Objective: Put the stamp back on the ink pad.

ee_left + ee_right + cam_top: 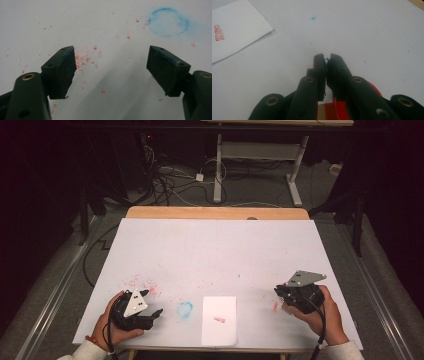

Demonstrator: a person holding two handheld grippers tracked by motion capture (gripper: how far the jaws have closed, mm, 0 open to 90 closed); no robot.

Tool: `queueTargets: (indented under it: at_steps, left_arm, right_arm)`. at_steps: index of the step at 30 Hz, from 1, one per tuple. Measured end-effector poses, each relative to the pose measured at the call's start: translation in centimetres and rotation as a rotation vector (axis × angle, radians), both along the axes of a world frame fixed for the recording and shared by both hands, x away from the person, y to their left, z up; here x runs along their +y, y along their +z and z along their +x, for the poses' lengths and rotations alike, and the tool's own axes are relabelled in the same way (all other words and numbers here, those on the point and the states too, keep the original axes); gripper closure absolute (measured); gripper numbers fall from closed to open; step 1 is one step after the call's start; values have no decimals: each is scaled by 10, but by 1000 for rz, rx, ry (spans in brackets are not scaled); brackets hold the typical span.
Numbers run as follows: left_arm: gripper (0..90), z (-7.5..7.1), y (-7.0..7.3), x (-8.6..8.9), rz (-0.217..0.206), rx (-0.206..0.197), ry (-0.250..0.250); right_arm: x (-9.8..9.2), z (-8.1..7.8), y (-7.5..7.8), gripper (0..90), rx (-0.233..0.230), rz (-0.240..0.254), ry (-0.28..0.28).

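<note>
My left gripper, jaws spread with nothing between, rests at 7 o'clock on the table. My right gripper, jaws pressed together, sits at 4 o'clock. The stamped paper sheet lies at 6 o'clock between them, near a blue ring stain.

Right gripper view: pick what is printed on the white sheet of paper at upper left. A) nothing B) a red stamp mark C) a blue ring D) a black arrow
B: the sheet of paper carries a small red stamp mark near its left edge; the same red mark sits on the sheet in the high view.
</note>
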State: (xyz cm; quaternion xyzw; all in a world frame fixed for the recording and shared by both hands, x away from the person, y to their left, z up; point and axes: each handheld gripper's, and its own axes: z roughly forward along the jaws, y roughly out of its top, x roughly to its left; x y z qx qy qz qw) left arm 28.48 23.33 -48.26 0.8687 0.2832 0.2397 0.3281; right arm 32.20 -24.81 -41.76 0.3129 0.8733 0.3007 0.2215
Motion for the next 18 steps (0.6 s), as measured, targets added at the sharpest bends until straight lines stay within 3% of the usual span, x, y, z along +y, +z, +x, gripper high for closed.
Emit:
queueTargets:
  at_steps: [9,13,18]
  left_arm:
    - [229,0,0,0,-1,1,4]
    - [230,0,0,0,1,1,2]
    - [230,0,0,-1,1,0,2]
  right_arm:
    - [-15,-7,-2,797,21,19,-26]
    - [-16,-14,-6,760,38,6,-16]
    - [-21,-19,-16,710,78,-48,-17]
